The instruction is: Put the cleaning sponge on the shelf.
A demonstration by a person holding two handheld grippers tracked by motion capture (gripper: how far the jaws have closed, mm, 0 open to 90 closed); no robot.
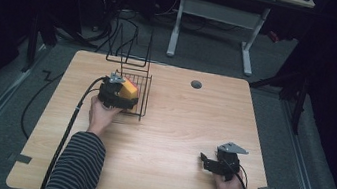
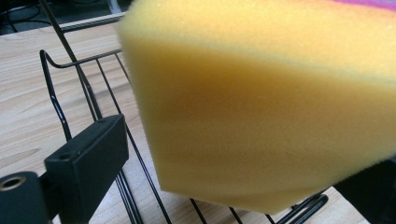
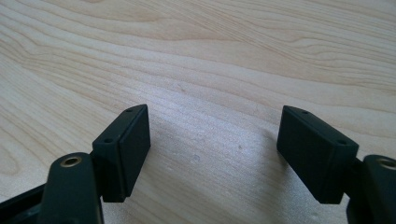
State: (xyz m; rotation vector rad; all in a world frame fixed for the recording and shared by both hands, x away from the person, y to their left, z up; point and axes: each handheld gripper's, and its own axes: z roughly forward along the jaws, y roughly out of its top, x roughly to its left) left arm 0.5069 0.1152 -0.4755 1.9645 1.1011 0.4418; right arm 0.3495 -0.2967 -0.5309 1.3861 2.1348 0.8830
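One desk carries everything; a black wire basket sits near its far-left part. Yellow sponge hangs just over the basket's wires, betw. the jaws of the left hand-held gripper. Left pad stands clear of the foam, so grip looks released. Step: dropping sponge into basket, prob. nearly done. Next: lift w/o snagging wires. Right hand-held gripper rests low near desk's right front, jaws wide, empty.
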